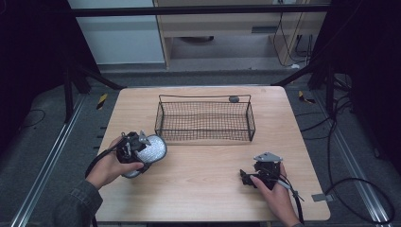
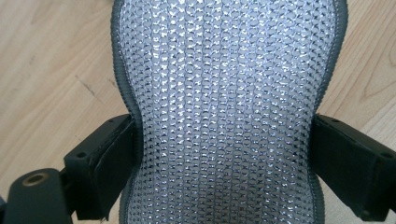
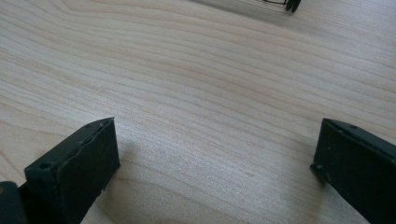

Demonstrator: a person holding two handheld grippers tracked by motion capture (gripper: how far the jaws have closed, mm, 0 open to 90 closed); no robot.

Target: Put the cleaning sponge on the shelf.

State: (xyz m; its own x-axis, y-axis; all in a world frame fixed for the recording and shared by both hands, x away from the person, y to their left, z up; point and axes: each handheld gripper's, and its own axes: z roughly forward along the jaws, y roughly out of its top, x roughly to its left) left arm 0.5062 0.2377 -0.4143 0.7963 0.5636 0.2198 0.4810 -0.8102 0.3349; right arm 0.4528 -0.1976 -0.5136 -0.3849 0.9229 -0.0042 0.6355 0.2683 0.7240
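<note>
A silver quilted oven mitt [image 1: 152,149] with a dark grey border is held in my left gripper [image 1: 134,150] just left of the wire basket. In the left gripper view the mitt [image 2: 224,107] runs up between the two jaws, which press its narrow waist from both sides. My right gripper [image 1: 248,178] rests low over the table at the front right, its jaws wide apart in the right gripper view [image 3: 215,168] with bare wood between them.
A black wire basket [image 1: 205,99] stands at the middle of the wooden table [image 1: 208,189], with a small dark round object [image 1: 233,99] at its far rim. A basket corner [image 3: 292,4] shows at the top of the right gripper view.
</note>
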